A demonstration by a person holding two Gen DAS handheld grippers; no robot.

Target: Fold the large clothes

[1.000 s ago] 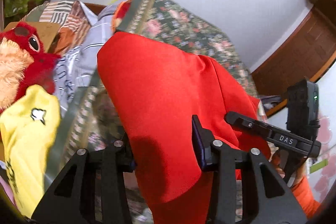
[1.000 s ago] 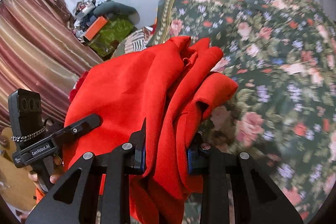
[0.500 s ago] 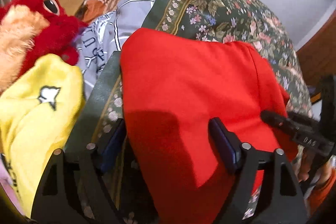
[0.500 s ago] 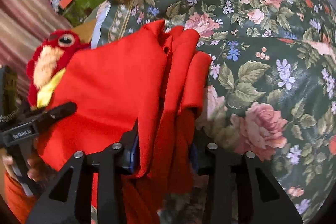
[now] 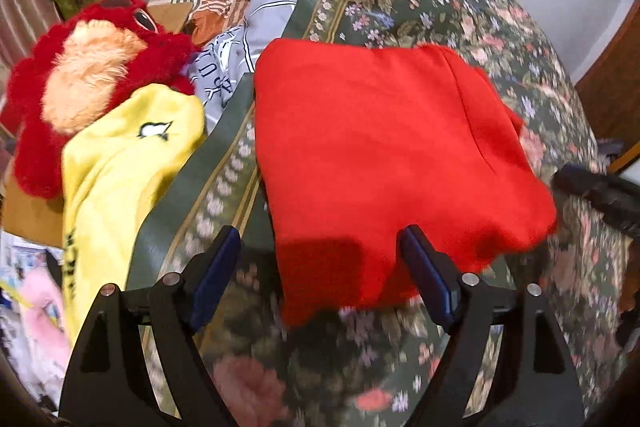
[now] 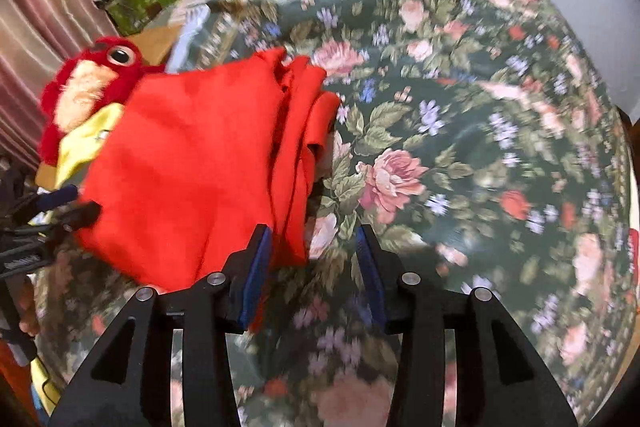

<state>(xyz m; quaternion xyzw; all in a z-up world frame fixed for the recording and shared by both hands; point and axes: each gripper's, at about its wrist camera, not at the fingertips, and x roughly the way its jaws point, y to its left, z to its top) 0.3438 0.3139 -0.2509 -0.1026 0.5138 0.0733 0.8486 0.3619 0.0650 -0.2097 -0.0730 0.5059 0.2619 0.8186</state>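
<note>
Left gripper [image 5: 316, 263] and right gripper [image 6: 314, 259] both spread, apparently clear of folded red garment [image 5: 384, 147] on floral bedspread [image 6: 480, 107]; retreat straight back, avoid snagging.

grey cloth [image 5: 224, 67], lettering unreadable

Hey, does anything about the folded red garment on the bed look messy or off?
Mostly tidy: the red garment lies flat on the floral bedspread. Its right edge, seen from the right wrist, is bunched, with uneven layers sticking out instead of lining up.
</note>
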